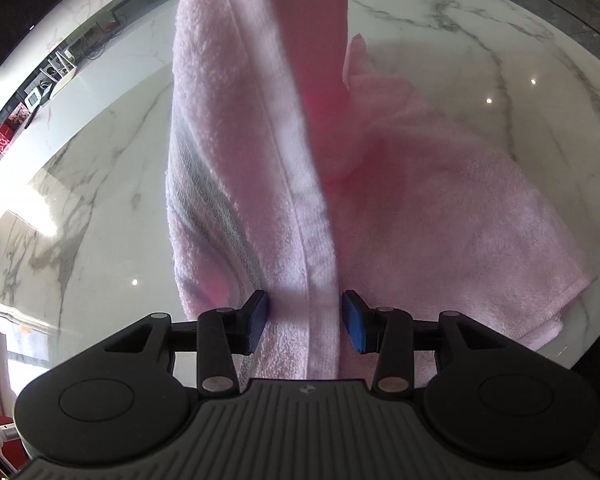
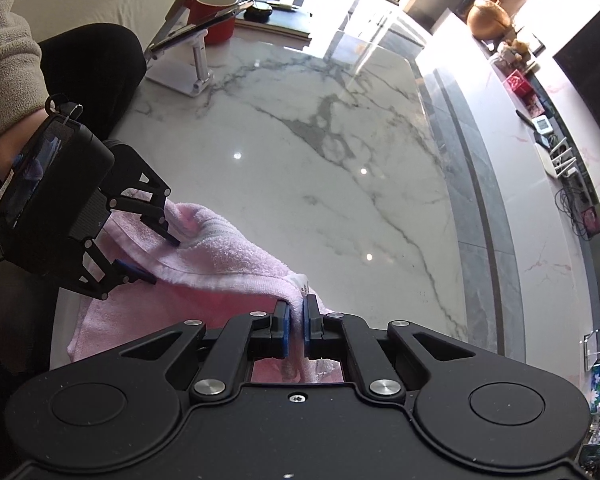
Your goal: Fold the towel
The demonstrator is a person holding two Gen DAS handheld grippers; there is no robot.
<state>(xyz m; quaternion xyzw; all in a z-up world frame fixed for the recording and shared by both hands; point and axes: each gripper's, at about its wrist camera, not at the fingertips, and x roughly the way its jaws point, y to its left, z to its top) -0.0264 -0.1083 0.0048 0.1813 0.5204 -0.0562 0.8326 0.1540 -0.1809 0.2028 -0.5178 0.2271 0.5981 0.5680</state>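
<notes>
The pink towel (image 1: 256, 168) is partly lifted off the marble table (image 2: 340, 168), its hemmed edge stretched between the two grippers while the rest lies bunched on the surface. The right gripper (image 2: 296, 320) is clamped tight on one corner. The left gripper (image 1: 304, 316) stands parted around the hem, its right pad (image 1: 354, 326) apart from the cloth.
</notes>
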